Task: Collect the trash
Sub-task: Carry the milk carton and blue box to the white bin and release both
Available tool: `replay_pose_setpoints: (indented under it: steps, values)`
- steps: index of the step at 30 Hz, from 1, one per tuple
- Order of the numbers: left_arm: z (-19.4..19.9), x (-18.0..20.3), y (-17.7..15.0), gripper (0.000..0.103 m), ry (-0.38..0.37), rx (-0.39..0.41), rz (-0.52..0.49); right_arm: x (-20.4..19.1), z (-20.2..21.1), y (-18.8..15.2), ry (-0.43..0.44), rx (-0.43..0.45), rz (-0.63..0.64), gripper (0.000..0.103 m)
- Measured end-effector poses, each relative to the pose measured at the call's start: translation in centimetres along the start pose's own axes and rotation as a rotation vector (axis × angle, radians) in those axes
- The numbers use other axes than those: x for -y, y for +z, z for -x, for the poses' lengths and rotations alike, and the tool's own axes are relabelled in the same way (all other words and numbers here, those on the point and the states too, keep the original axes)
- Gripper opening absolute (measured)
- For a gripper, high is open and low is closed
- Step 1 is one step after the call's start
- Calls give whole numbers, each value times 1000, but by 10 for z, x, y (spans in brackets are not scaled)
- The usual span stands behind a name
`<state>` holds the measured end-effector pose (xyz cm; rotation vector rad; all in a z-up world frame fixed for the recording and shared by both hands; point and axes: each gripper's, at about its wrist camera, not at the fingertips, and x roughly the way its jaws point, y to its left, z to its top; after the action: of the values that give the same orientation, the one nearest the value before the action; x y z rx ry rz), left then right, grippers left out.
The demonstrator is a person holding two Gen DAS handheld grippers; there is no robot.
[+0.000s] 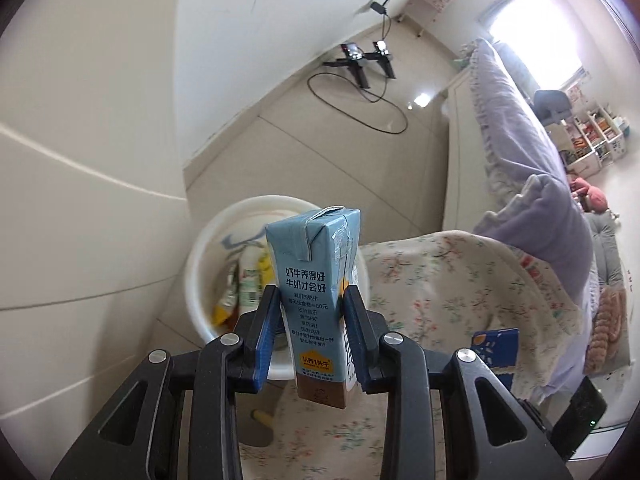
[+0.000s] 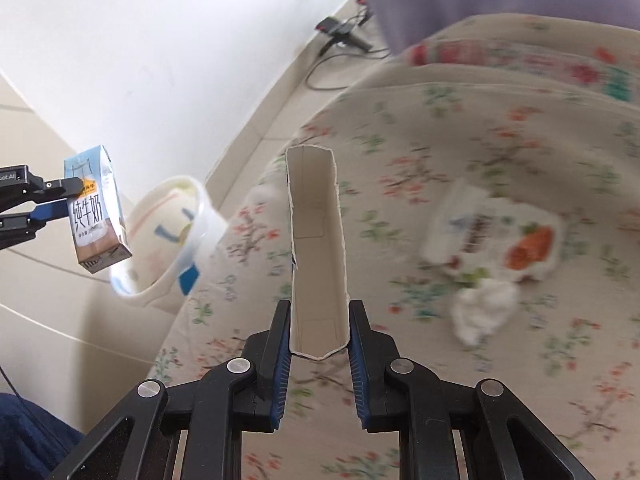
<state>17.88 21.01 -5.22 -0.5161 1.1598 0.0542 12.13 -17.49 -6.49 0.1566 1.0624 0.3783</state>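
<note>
My left gripper (image 1: pixel 310 300) is shut on a blue milk carton (image 1: pixel 316 276) and holds it upright in the air, in front of a white bin (image 1: pixel 196 264) on the floor with several wrappers inside. The carton (image 2: pixel 98 210), the left gripper (image 2: pixel 70 196) and the bin (image 2: pixel 160 240) also show at the left of the right wrist view. My right gripper (image 2: pixel 319 316) is shut on an open white cardboard box (image 2: pixel 318 240), held over the floral bedspread (image 2: pixel 400 148). A crumpled wrapper (image 2: pixel 496 236) and a white tissue (image 2: pixel 484 310) lie on the bed to the right.
The bed with the floral cover (image 1: pixel 452 280) and lilac quilt (image 1: pixel 532 140) fills the right. A blue booklet (image 1: pixel 494 352) lies on the bed. Black stands and cables (image 1: pixel 360 64) sit on the tiled floor by the wall. White wardrobe doors (image 1: pixel 80 160) stand at the left.
</note>
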Motion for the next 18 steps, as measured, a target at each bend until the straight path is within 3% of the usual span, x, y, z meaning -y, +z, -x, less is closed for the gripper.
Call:
replay_pose_setpoints:
  steps: [3,12,18]
  values:
    - [-15,-5,2,35,69,-21,-23,-19,-11,4,22,-6,26,23]
    - [-48,-12,11,35,165,-70,-47,-89,-53,18,128,-34,70,23]
    - [-65,-32,16,39,132,-141,28,-146,-102,32,185,-32,81,24]
